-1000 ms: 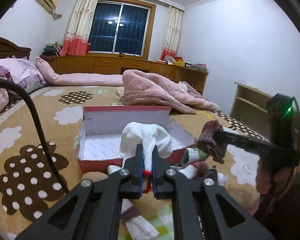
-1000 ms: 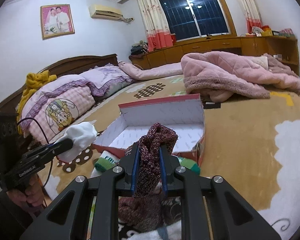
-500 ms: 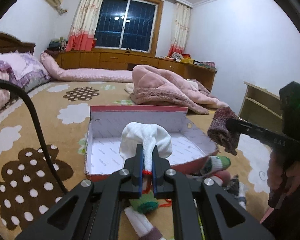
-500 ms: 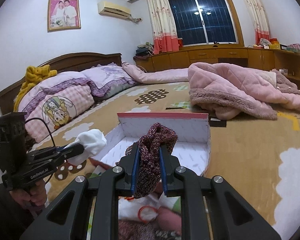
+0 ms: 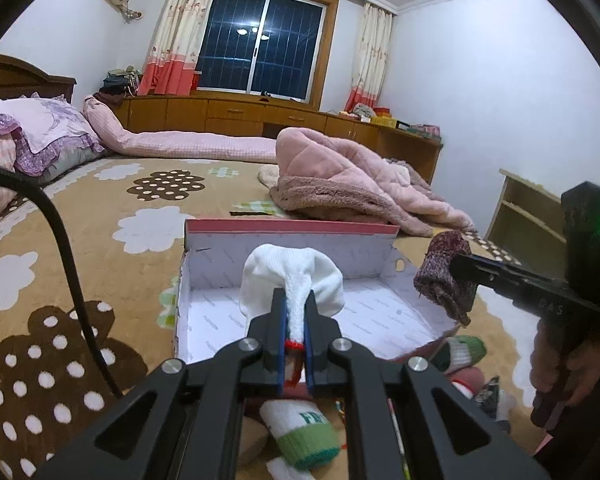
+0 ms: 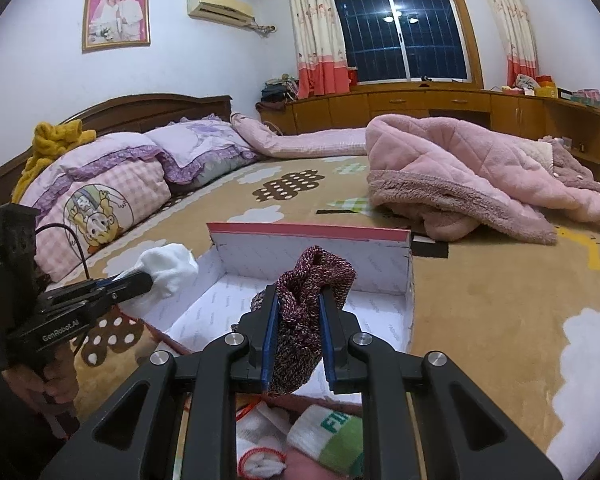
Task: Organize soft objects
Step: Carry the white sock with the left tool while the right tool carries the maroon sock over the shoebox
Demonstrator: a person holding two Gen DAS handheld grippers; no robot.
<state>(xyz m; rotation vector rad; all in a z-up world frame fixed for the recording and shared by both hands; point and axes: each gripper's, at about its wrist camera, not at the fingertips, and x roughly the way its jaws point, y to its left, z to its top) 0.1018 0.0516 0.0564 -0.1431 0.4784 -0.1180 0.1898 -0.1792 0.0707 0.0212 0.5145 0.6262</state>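
My left gripper [image 5: 294, 300] is shut on a white sock [image 5: 292, 276] and holds it above the near edge of an open red-rimmed white box [image 5: 288, 228] on the bed. My right gripper [image 6: 298, 298] is shut on a maroon knitted sock [image 6: 312, 280], also above the box [image 6: 308, 232]. The right gripper [image 5: 456, 266] with the maroon sock [image 5: 440, 276] hovers at the box's right side in the left wrist view. The left gripper [image 6: 150, 278] with the white sock [image 6: 168, 266] shows at the box's left side in the right wrist view.
Several loose socks, one white with a green band [image 5: 300, 432], lie in a pile in front of the box [image 6: 324, 436]. A pink fleece garment [image 5: 340, 184] lies behind it. Pillows [image 6: 112, 184] are at the headboard. A wooden shelf [image 5: 524, 212] stands right of the bed.
Both grippers have risen and moved forward toward the box, each still holding its sock. The sock pile now lies lower in both views.
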